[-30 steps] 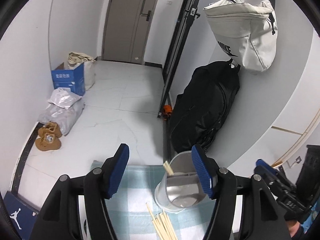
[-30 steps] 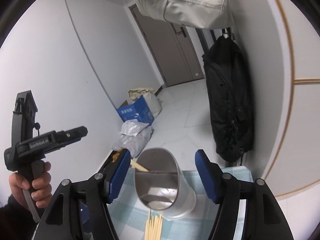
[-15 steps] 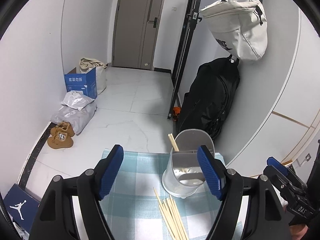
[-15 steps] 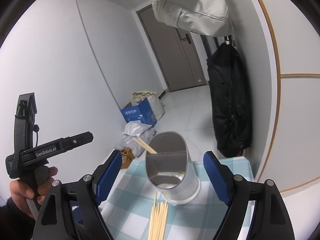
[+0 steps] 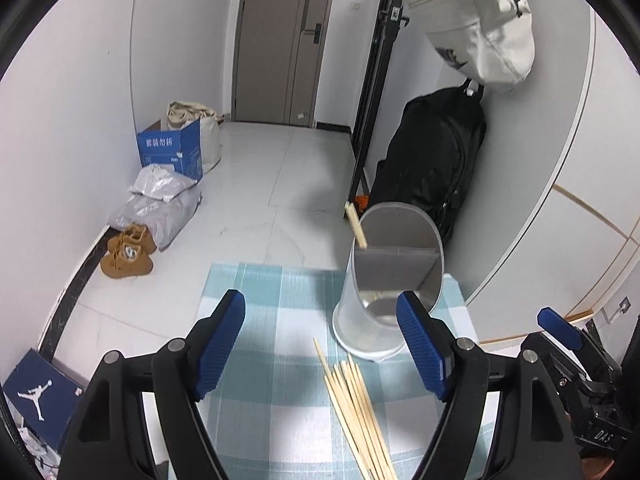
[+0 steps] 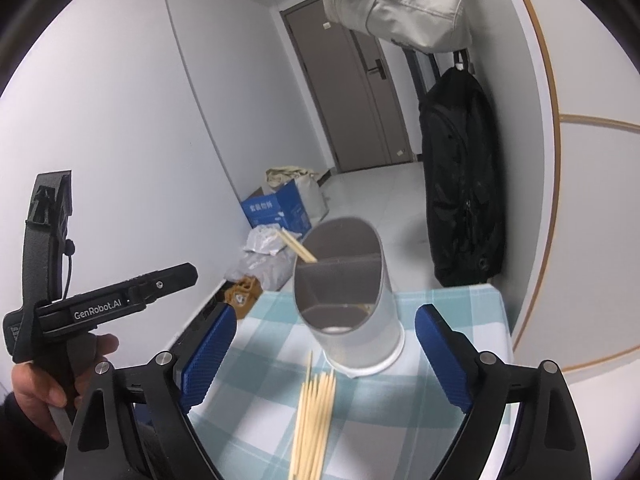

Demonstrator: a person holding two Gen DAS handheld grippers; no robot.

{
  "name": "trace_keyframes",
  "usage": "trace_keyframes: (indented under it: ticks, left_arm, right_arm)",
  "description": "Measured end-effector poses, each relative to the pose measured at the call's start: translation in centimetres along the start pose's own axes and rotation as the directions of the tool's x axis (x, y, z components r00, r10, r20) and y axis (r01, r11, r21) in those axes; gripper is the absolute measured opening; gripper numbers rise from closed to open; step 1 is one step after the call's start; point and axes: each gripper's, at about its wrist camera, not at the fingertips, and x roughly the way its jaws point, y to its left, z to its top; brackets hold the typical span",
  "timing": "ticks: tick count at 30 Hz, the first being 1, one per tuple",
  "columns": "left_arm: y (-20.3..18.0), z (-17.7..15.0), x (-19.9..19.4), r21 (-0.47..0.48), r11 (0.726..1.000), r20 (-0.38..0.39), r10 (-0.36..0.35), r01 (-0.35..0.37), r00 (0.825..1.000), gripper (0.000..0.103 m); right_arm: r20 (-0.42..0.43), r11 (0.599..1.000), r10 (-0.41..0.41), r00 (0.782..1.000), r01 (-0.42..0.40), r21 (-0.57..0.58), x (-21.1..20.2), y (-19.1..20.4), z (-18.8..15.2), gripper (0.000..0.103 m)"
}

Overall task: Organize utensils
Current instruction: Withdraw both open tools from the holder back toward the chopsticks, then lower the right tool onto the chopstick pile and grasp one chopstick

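Both grippers hang empty above the table, the left gripper (image 5: 322, 340) and the right gripper (image 6: 324, 356) each with its blue pads spread wide and nothing between them. Below and just ahead of them lies the bundle of loose chopsticks (image 5: 358, 412) on the checked tablecloth (image 5: 260, 320), fanned slightly, with its long axis running from the near edge toward the utensil holder (image 5: 390, 280). The tips stop just short of the holder's base without touching it.

From the right wrist view the chopsticks (image 6: 314, 412) lie almost straight along the gripper's forward line, centred between its pads, so the right one looks better placed for a pick; from the left they sit off toward the right finger. Closing across the sticks would probably call for a descent without much turning.

The holder (image 6: 348, 292) stands upright at the far side of the cloth, divided inside, with a pair of chopsticks (image 6: 298, 246) already leaning out of its back-left compartment. Beyond the table are a black bag (image 5: 432, 160), a blue box (image 5: 170, 150) and brown shoes (image 5: 128, 256) on the floor. Nothing stands between grippers and bundle.
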Motion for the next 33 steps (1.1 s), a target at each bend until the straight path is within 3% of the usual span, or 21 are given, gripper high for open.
trace_keyframes:
  ticks: [9,15,20,24,27,33]
  left_arm:
    - [1.9,-3.4,2.7,-0.063,0.998,-0.065,0.006,-0.010,0.998,0.075]
    - [3.4,-4.6,4.5,-0.105,0.994,-0.109,0.031,-0.043,0.994,0.075]
    - [5.0,-5.8,6.2,-0.132,0.988,-0.184,0.060,-0.085,0.981,0.075]
    - [6.1,-5.8,7.2,-0.156,0.983,-0.228,0.062,-0.099,0.972,0.075]
    - [6.8,-5.7,7.6,-0.171,0.980,-0.238,0.060,-0.103,0.969,0.075]
    - [7.8,-5.8,7.7,-0.197,0.974,-0.257,0.057,-0.111,0.965,0.075]
  right_arm:
    - [-0.095,0.998,-0.060,0.994,0.057,-0.042,2.2,-0.3,-2.8,0.092]
    - [-0.219,0.996,-0.071,0.973,0.059,-0.059,4.8,-0.5,-4.8,0.090]
    - [-0.337,0.995,-0.088,0.937,0.064,-0.081,7.3,-0.3,-6.7,0.073]
    - [-0.432,0.991,-0.116,0.895,0.078,-0.105,9.7,-0.3,-8.1,0.058]
    - [-0.483,0.992,-0.115,0.868,0.073,-0.105,11.2,-0.1,-8.8,0.041]
    - [-0.536,0.985,-0.141,0.832,0.064,-0.159,13.6,1.4,-10.3,0.031]
